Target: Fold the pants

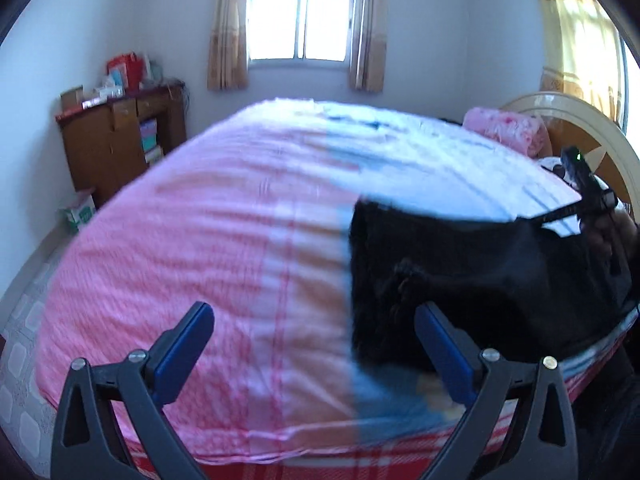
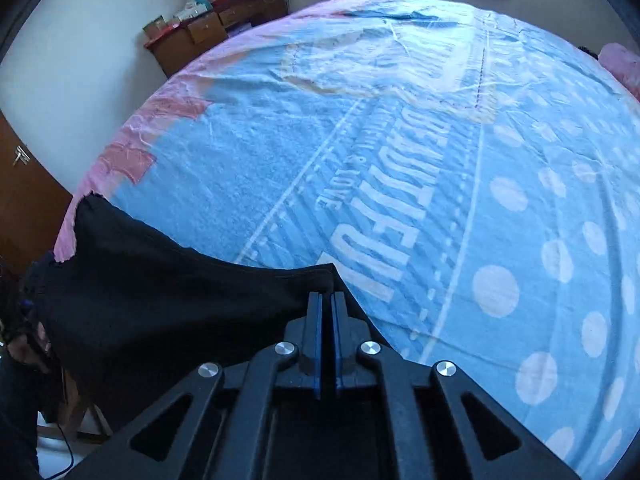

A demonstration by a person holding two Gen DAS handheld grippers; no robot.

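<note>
Black pants (image 2: 160,288) lie on the bed (image 2: 400,160) at lower left of my right view, their corner pinched in my right tongs (image 2: 328,300), while my left tongs (image 1: 316,324) gape empty beside them.

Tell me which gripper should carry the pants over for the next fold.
Probably the right. The right gripper is already shut on a corner of the black pants, lifting that edge off the bed. The left gripper is open and holds nothing, beside the pants' left edge.
</note>
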